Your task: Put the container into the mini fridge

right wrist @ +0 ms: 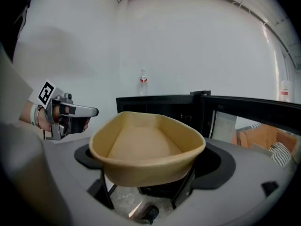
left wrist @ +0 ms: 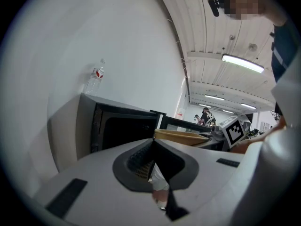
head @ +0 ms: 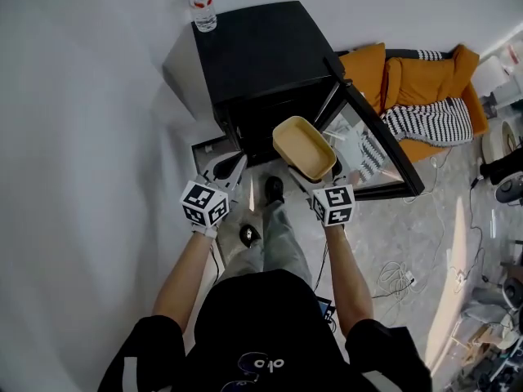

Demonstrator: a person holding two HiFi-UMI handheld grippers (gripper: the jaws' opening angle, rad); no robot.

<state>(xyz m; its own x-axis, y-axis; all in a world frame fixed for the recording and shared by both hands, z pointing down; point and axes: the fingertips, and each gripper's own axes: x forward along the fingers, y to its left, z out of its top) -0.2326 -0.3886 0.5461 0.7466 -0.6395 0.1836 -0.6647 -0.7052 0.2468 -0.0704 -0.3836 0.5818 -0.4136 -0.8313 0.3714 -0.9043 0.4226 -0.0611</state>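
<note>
The task is partway through. The mini fridge (head: 253,51) stands with its glass door (head: 380,149) swung wide to the person's right, so the dark opening is clear to enter, and the container (head: 304,147) is already lifted and held in the air just in front of that opening, but it is not yet inside. The right gripper (head: 321,182) carries it, with its tongs pinching the near end wall of the tan tub; the right gripper view shows the tub sitting above and between them. The left gripper (head: 231,170) hangs beside it on the left, near the fridge's lower left corner, with its tongs pressed together at the tips on nothing. What is left, as I judge it, is to push the tub forward through the opening, set it down on a shelf and let go — closing the door may follow. The container is an empty oval tub, open side up and roughly level. Its long axis runs along the right tongs, away from the person, with its far end aimed at the fridge mouth and a little to the left. A water bottle (head: 202,6) stands on top of the fridge, well clear of the path.
</note>
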